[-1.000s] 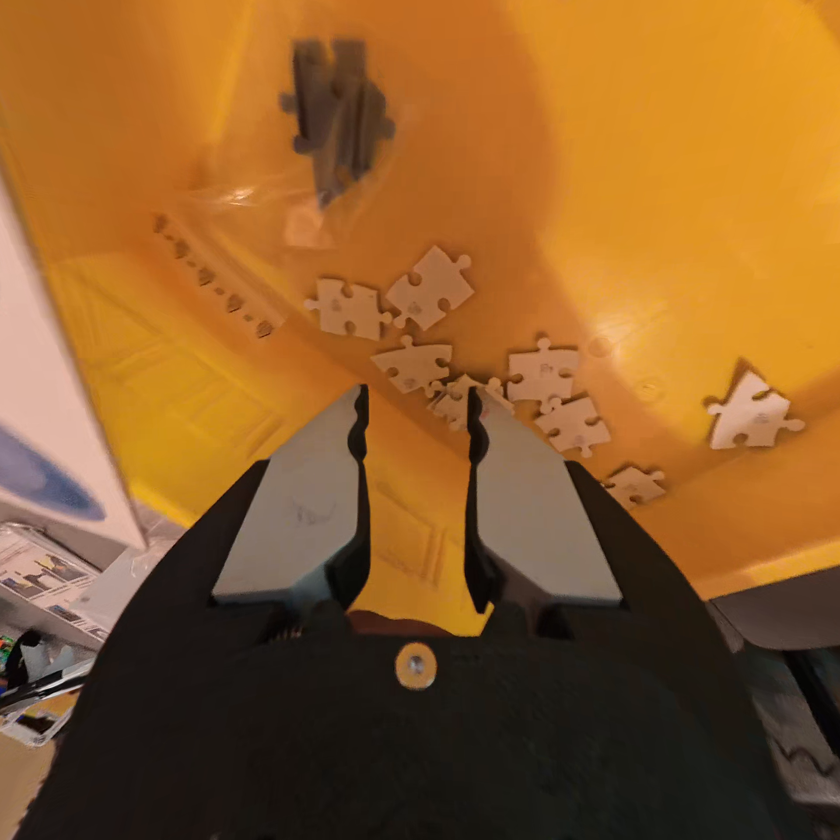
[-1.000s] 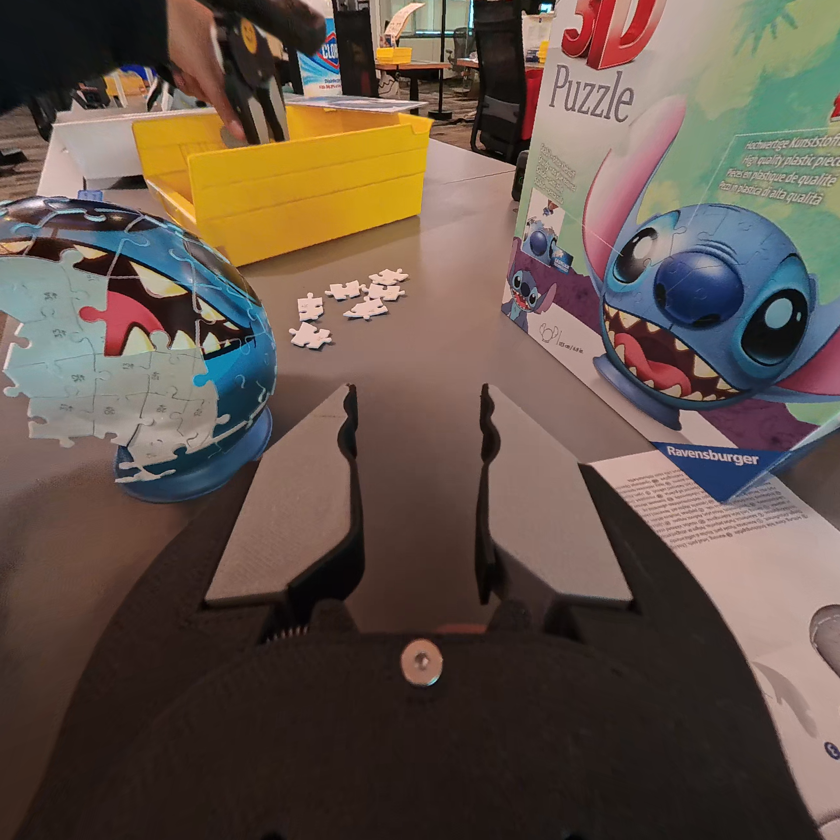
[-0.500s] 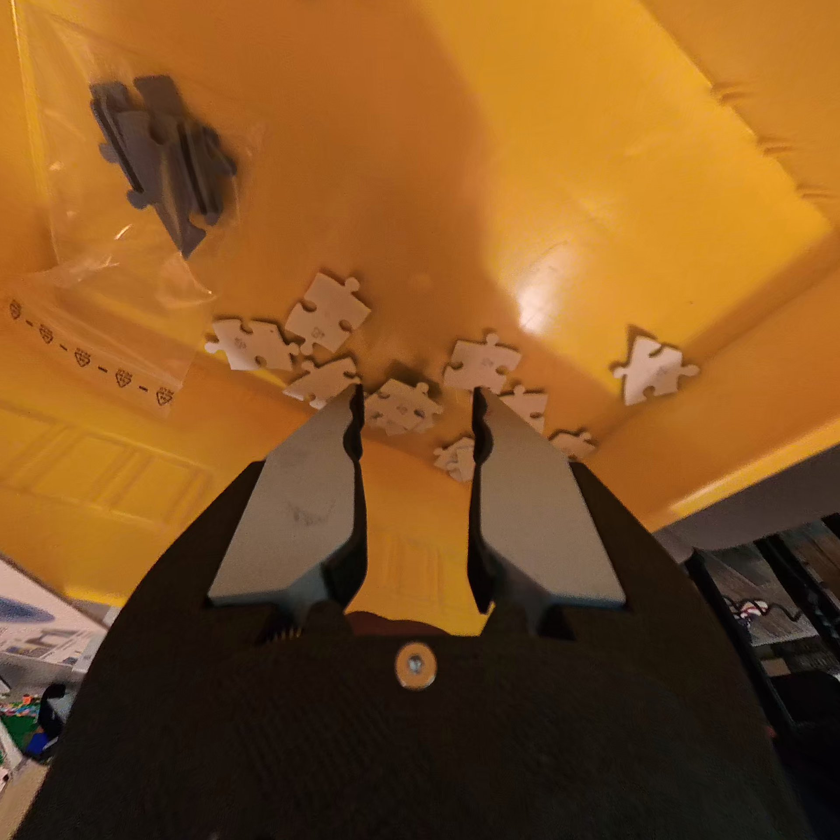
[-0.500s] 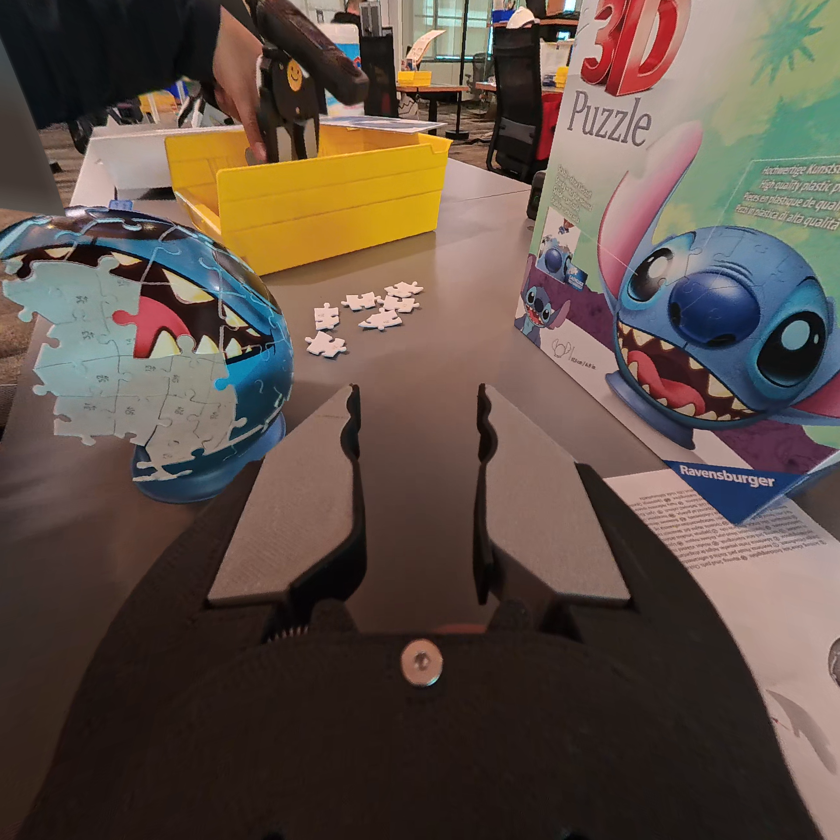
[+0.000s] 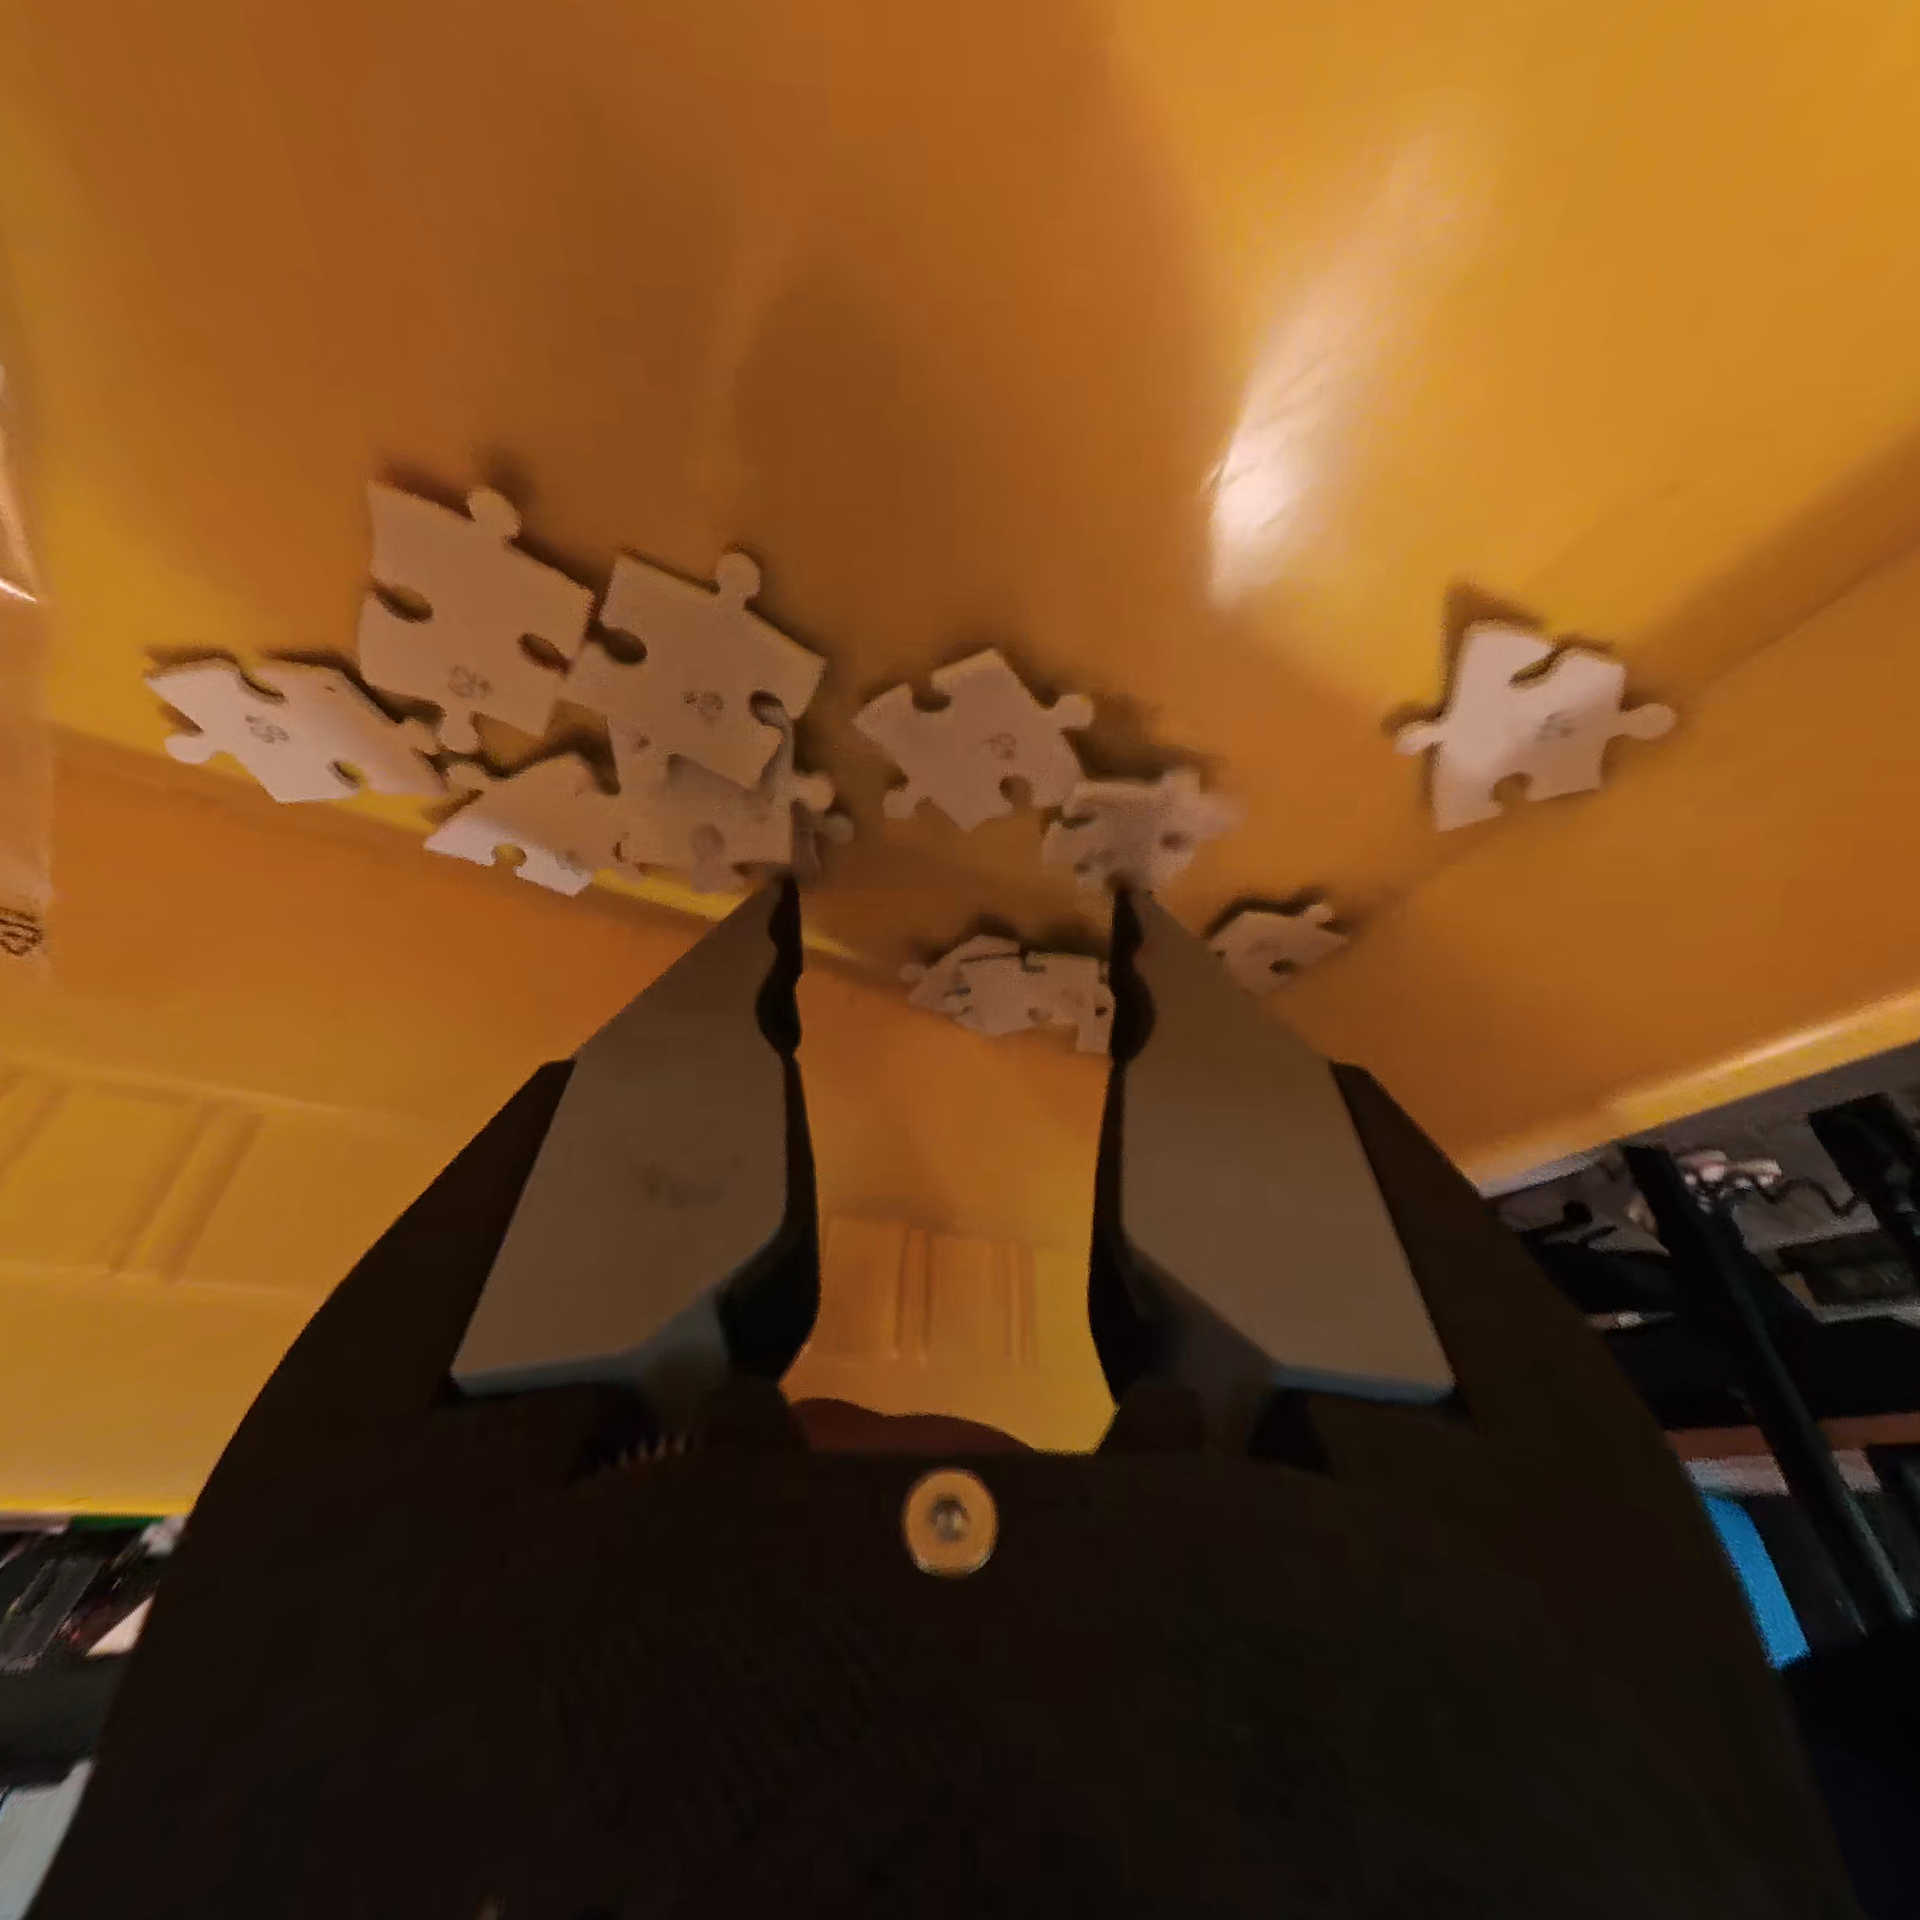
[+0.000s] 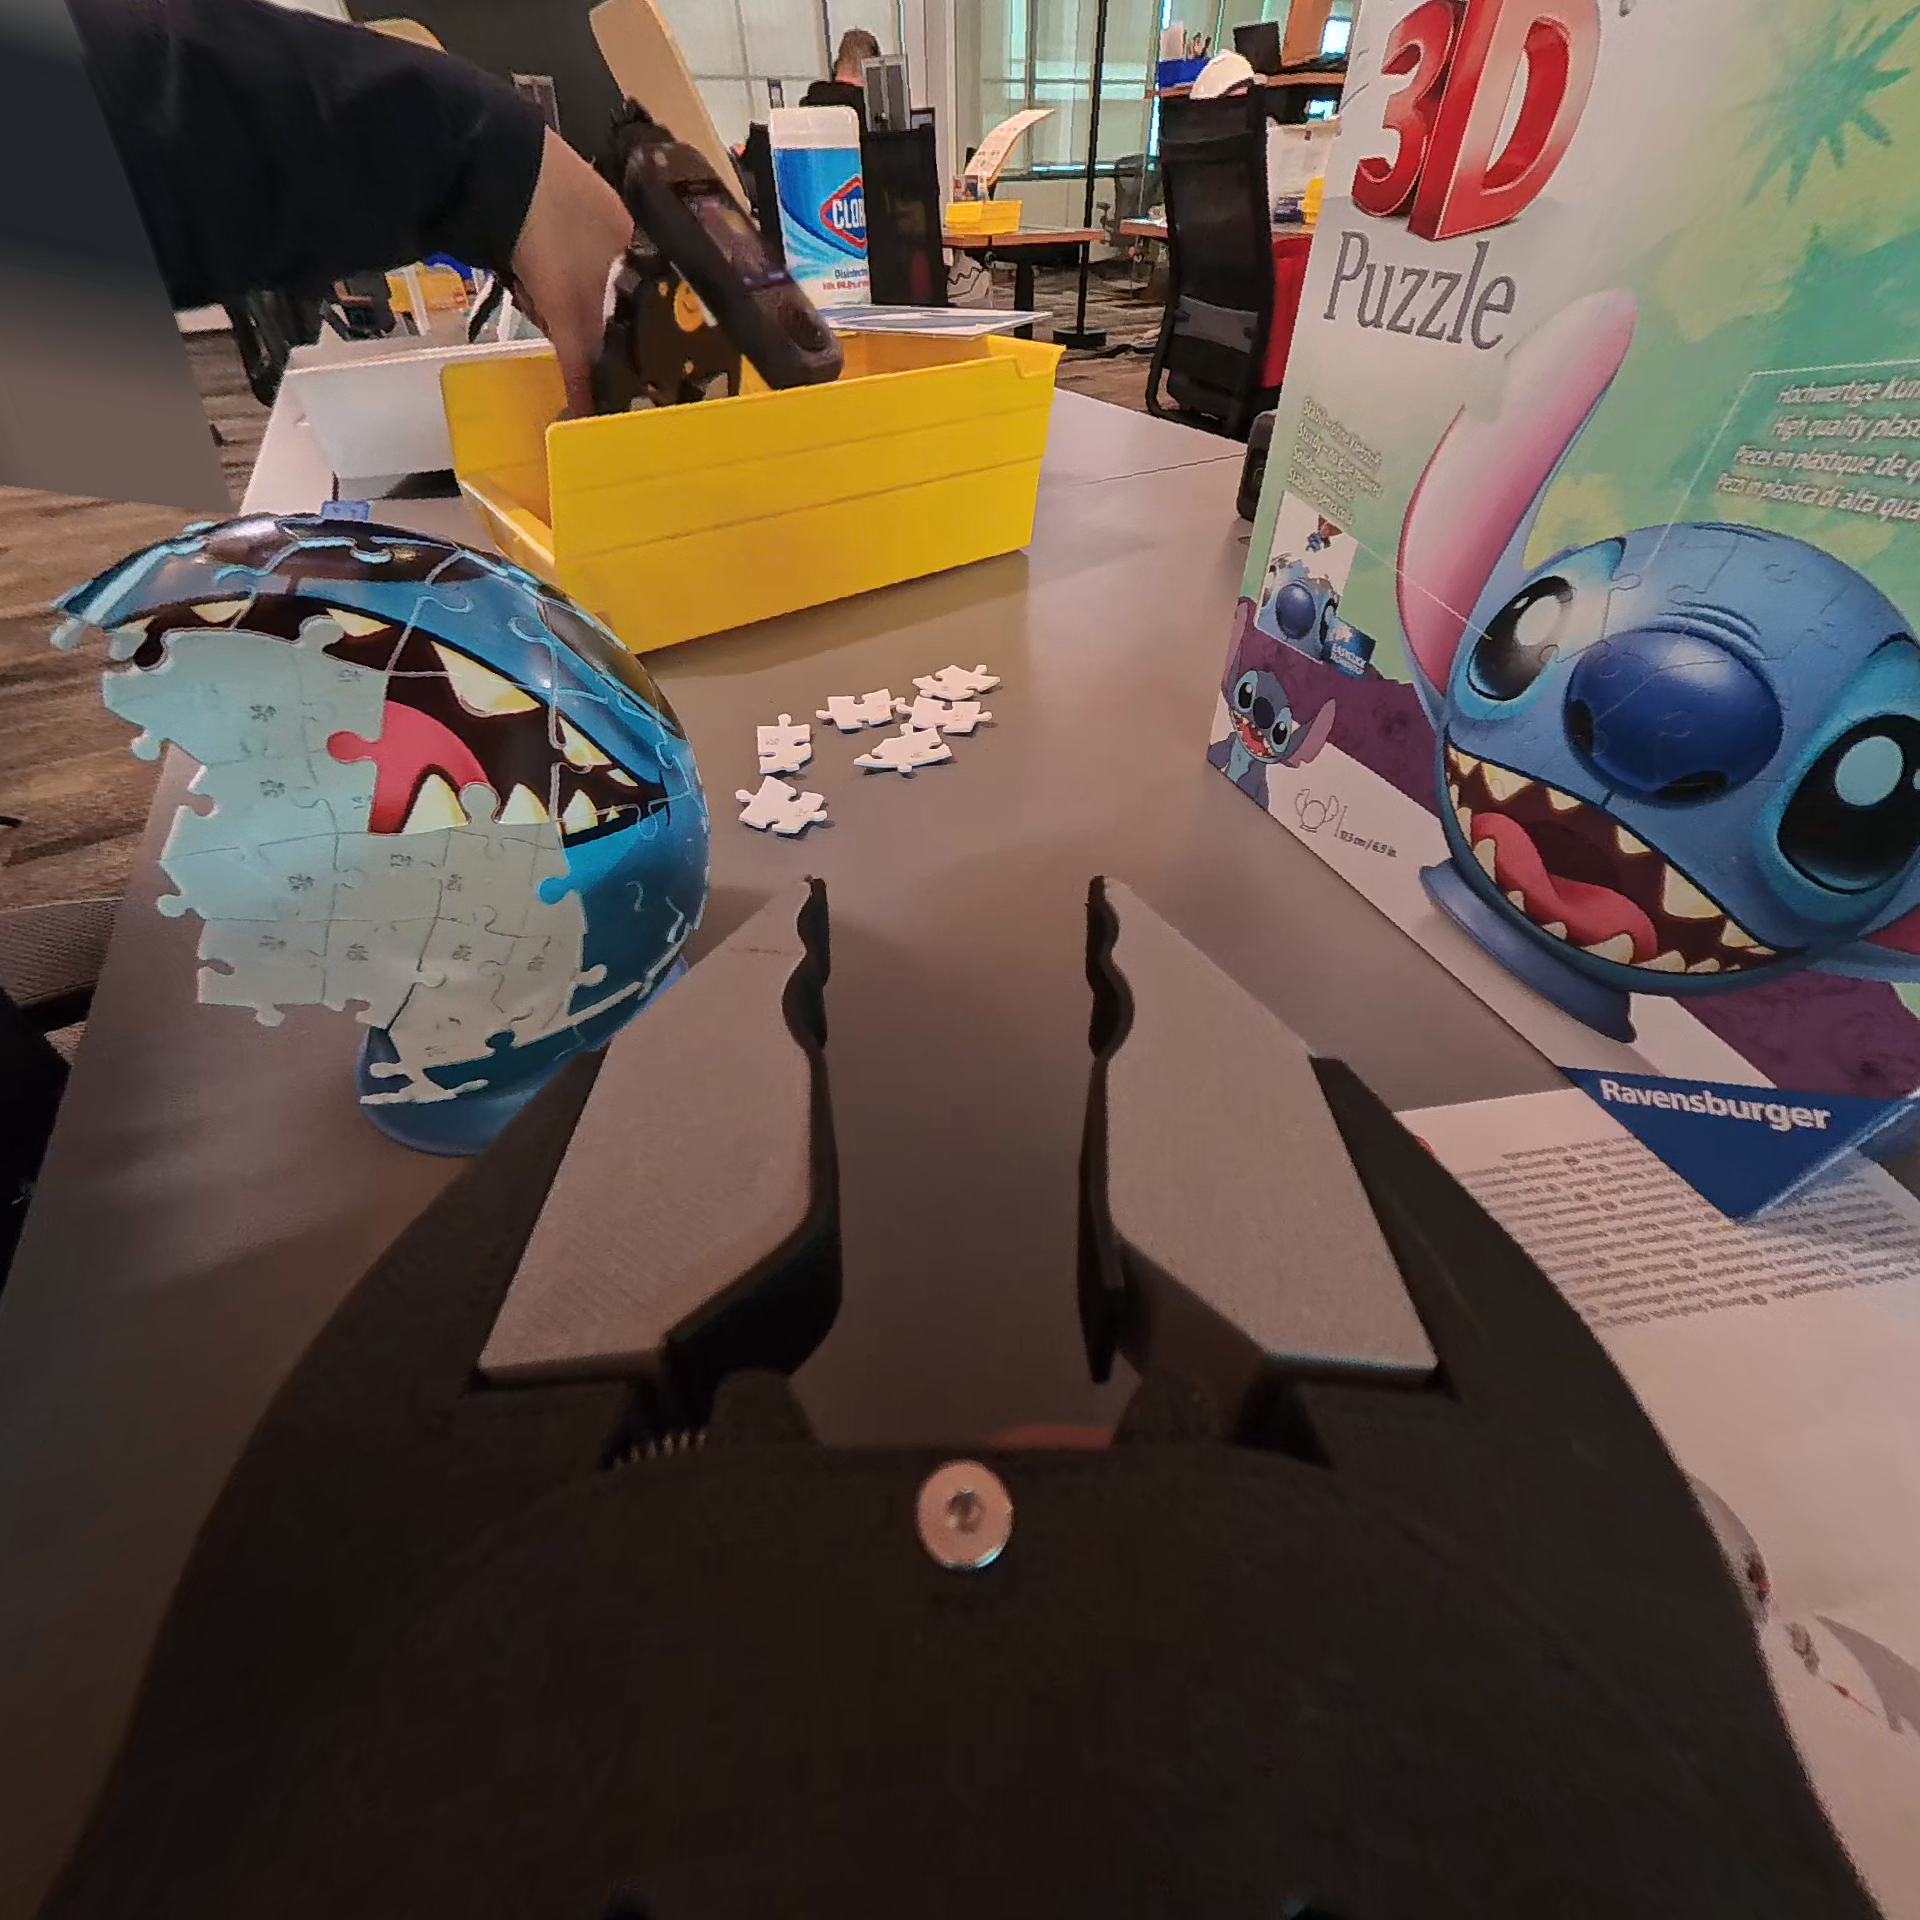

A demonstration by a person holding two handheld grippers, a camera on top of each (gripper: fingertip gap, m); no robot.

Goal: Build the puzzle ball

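Note:
My left gripper [image 5: 951, 899] is open and empty, low inside the yellow bin [image 5: 935, 260]. Several white puzzle pieces [image 5: 977, 732] lie on the bin floor just beyond its tips, and one piece [image 5: 1023, 982] sits between the fingers. In the right wrist view the left gripper [image 6: 665, 353] shows dipping into the yellow bin [image 6: 790, 509]. My right gripper [image 6: 951, 904] is open and empty above the grey table [image 6: 1081, 623]. The half-built blue puzzle ball [image 6: 395, 810] stands on its blue base to its left. Several loose white pieces [image 6: 883, 727] lie ahead.
The puzzle box [image 6: 1621, 582] stands upright at the right, with an instruction sheet [image 6: 1704, 1299] lying in front of it. A white tray [image 6: 374, 405] sits behind the yellow bin. A wipes canister [image 6: 821, 208] and office chairs stand farther back. My hands' fingertips stand some 50 cm from each other.
My left gripper has dropped closer to the pieces in the bin and its jaws have widened. The clear bag of grey pieces has left its view. My right gripper has drawn slightly back.

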